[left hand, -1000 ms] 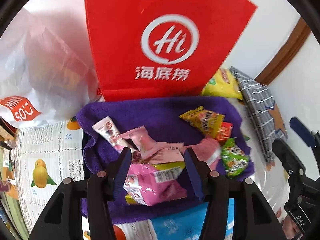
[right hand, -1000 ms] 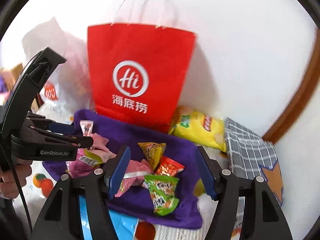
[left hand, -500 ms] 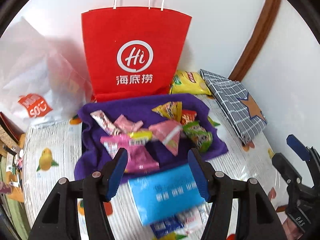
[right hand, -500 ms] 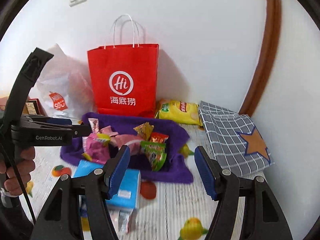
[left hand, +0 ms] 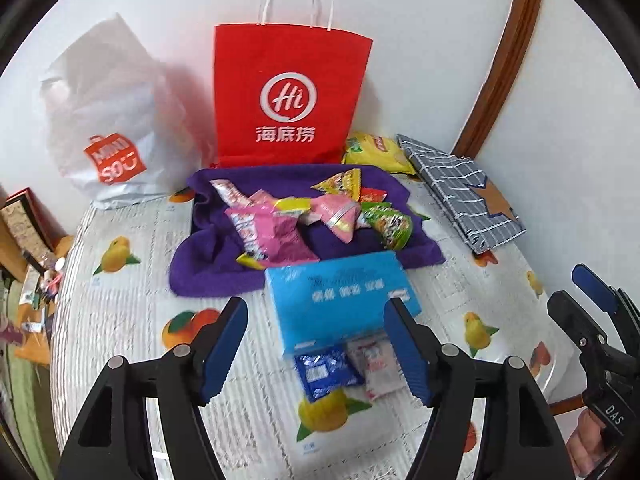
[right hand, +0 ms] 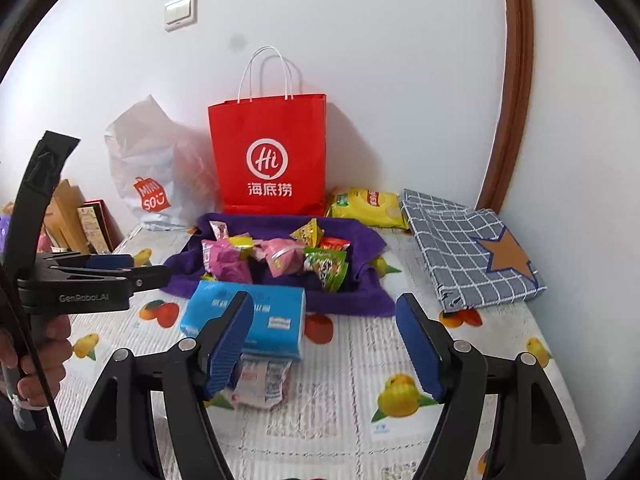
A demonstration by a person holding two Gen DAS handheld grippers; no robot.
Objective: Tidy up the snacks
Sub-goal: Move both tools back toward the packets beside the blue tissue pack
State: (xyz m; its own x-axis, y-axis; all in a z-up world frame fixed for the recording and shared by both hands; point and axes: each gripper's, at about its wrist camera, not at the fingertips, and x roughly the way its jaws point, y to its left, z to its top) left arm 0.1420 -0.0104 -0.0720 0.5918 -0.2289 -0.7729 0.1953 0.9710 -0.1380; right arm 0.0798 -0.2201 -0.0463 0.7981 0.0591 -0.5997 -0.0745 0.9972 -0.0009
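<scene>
Several snack packets, among them a pink bag (left hand: 268, 236) (right hand: 224, 262), a green packet (left hand: 390, 226) (right hand: 326, 268) and a yellow triangular one (left hand: 340, 180), lie piled on a purple towel (left hand: 208, 272) (right hand: 360, 300). A blue tissue pack (left hand: 340, 300) (right hand: 276, 312) lies in front of it, with small sachets (left hand: 348, 372) (right hand: 260, 380) nearer still. My left gripper (left hand: 316, 348) hangs above the table short of the pile, jaws opening, nothing between them. My right gripper (right hand: 326, 344) is likewise back from the towel, jaws opening and empty.
A red paper bag (left hand: 288, 92) (right hand: 268, 156) stands against the wall behind the towel, a white plastic bag (left hand: 108, 120) to its left. A yellow chip bag (left hand: 376, 152) and a folded checked cloth (left hand: 468, 196) (right hand: 472, 252) lie at right. Boxes (right hand: 80, 220) stand beyond the table's left edge.
Both grippers have pulled back from the snack pile and opened wider. The pink bag that sat between the left fingers now lies on the towel; the tissue pack and sachets have come into view.
</scene>
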